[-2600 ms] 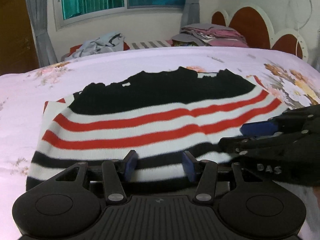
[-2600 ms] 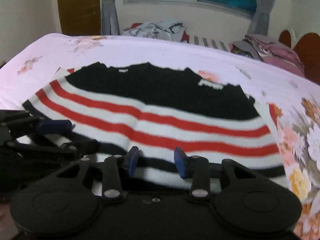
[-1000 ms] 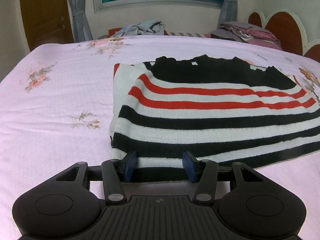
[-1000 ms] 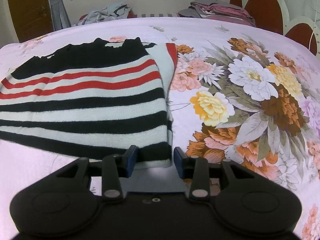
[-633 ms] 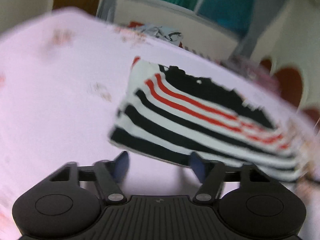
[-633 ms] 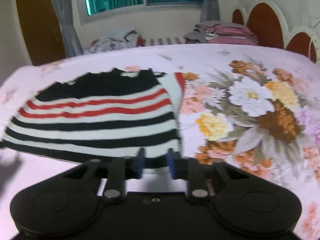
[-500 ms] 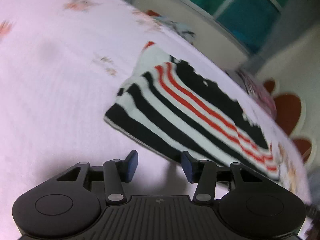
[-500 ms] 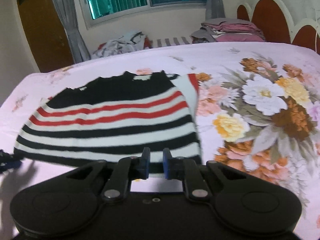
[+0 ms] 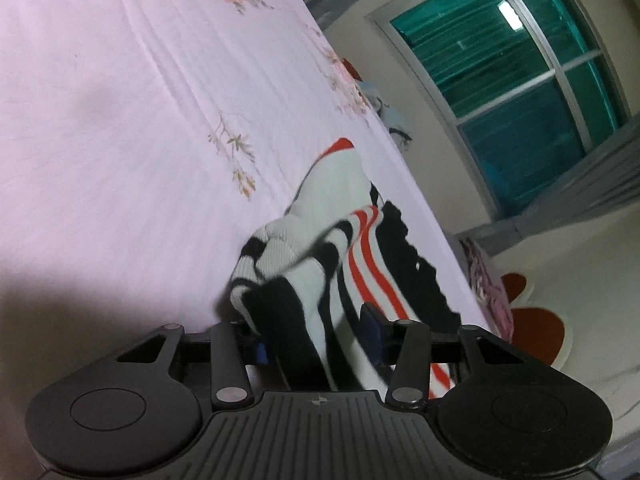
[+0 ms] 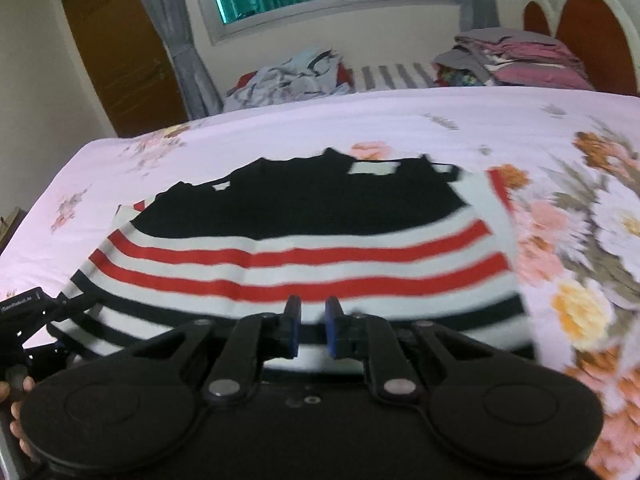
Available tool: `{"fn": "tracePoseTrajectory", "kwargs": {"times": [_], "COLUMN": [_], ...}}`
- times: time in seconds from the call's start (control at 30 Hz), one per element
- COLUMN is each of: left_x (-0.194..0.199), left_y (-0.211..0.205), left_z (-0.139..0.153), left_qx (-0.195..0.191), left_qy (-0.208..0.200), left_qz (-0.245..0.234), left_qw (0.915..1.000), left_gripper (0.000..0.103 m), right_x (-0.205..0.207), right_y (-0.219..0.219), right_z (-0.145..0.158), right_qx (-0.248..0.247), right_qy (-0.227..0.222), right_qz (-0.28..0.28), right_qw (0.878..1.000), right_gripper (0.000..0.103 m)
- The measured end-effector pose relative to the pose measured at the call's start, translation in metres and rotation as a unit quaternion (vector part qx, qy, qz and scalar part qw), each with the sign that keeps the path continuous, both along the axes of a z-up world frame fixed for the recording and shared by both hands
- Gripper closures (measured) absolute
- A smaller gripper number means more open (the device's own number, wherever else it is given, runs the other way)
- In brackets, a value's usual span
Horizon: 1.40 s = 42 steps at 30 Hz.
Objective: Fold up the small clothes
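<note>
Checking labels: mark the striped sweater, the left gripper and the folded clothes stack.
striped sweater [image 10: 320, 216], right wrist view, black upper panel.
left gripper [image 9: 316, 340], left wrist view, midway between fingertips, sweater hem bunched there.
folded clothes stack [image 10: 520, 52], right wrist view, pink layers.

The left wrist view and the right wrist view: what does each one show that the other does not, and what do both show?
Only the left wrist view shows the left gripper up close, with a bunched corner of the striped sweater between its fingers. Only the right wrist view shows the right gripper nearly closed at the sweater's near hem, the brown door, the big flower print and the whole spread garment. Both show the pink bedsheet, the window and the folded stack by the headboard.
</note>
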<state>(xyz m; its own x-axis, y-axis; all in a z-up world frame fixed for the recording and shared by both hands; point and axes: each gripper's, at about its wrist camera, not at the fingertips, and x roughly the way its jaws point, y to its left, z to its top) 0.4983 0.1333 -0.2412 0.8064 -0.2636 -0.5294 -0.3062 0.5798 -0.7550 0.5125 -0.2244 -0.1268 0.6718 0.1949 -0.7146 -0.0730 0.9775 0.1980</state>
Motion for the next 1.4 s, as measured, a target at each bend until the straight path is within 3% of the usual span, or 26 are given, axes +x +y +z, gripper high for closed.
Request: {"fn": "tracePoseTrajectory", "kwargs": {"times": [0.17,0.2,0.23,0.3,0.4,0.43,0.5,0.53,0.57,0.73,0.87,1.0,1.27,1.4], "left_x": [0.014,0.017,0.019,0.018,0.011,0.012,0.02,0.022,0.022,0.022,0.026,0.037,0.03,0.025], "left_y": [0.004,0.004,0.003,0.003,-0.001,-0.003,-0.002,0.001,0.003,-0.002,-0.014,-0.033,-0.055,-0.086], "left_z": [-0.001,-0.001,-0.001,0.001,0.018,0.018,0.004,-0.003,-0.004,0.005,0.02,0.047,0.085,0.104], "left_qx": [-0.006,0.001,0.01,0.008,0.014,0.016,0.016,0.0,-0.014,0.007,0.074,0.152,0.21,0.239], "left_qy": [-0.004,0.0,0.009,0.007,-0.033,-0.03,0.008,0.015,0.011,0.002,0.012,0.026,0.014,-0.001], "left_qz": [0.009,0.01,0.006,0.006,0.002,0.003,0.005,0.009,0.012,-0.001,-0.02,-0.035,-0.038,-0.05], "left_qw": [0.9999,0.9999,0.9999,0.9999,0.9993,0.9994,0.9998,0.9998,0.9998,1.0,0.997,0.9874,0.9769,0.9696], "left_gripper": [0.058,0.073,0.082,0.086,0.086,0.086,0.086,0.086,0.086,0.086,0.086,0.086,0.087,0.087], "right_x": [0.03,0.033,0.036,0.039,0.039,0.038,0.045,0.047,0.049,0.051,0.05,0.052,0.058,0.045], "right_y": [0.02,0.023,0.026,0.032,0.038,0.039,0.042,0.041,0.041,0.042,0.039,0.032,0.02,-0.011], "right_z": [-0.015,-0.015,-0.016,-0.017,-0.014,-0.014,-0.033,-0.035,-0.035,-0.038,-0.038,-0.037,-0.033,-0.014], "right_qx": [-0.005,-0.005,-0.004,-0.01,-0.022,-0.023,-0.065,-0.057,-0.053,-0.059,-0.053,-0.037,-0.006,0.032], "right_qy": [0.017,0.015,0.013,0.011,0.006,0.002,0.035,0.027,0.032,0.031,0.032,0.036,0.052,0.02], "right_qz": [0.006,0.006,0.007,0.011,0.019,0.026,0.026,0.024,0.021,0.025,0.027,0.032,0.049,0.028], "right_qw": [1.0,1.0,1.0,1.0,1.0,0.999,0.997,0.998,0.998,0.997,0.998,0.998,0.997,0.999], "right_gripper": [0.094,0.096,0.096,0.097,0.098,0.098,0.103,0.103,0.103,0.103,0.103,0.103,0.103,0.097]}}
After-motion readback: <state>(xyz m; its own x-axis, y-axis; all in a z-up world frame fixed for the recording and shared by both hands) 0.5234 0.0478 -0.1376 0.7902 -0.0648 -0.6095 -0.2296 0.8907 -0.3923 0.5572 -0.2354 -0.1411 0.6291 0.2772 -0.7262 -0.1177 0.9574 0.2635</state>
